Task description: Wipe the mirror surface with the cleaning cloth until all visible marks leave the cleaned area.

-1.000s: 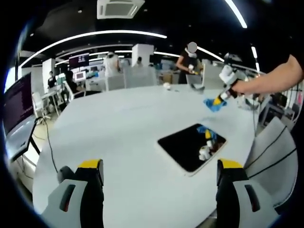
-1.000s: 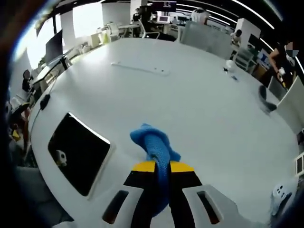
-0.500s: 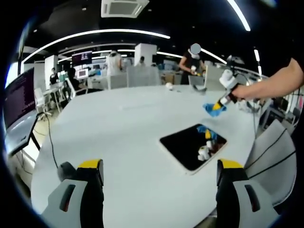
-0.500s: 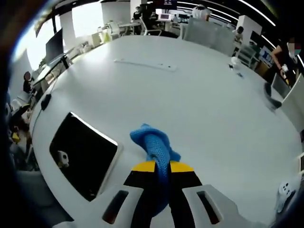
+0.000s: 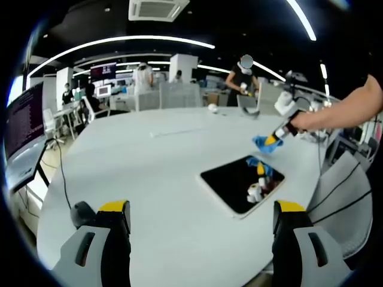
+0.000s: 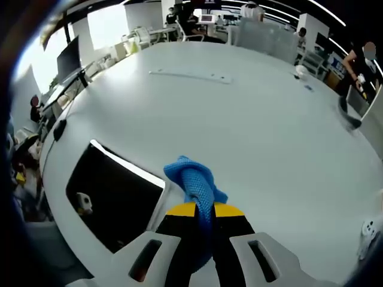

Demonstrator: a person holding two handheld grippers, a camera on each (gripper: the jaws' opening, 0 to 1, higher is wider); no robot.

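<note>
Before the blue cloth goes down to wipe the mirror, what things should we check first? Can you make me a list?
1. Cloth held tight: ok. The right gripper is shut on the blue cloth.
2. Cloth on the mirror: not ok, it hangs beside the mirror's edge.
3. Mirror flat on the white table: ok.
4. Left gripper out of the way: ok, jaws open, holding nothing.
5. Marks on the glass: cannot tell, it shows reflections.
</note>
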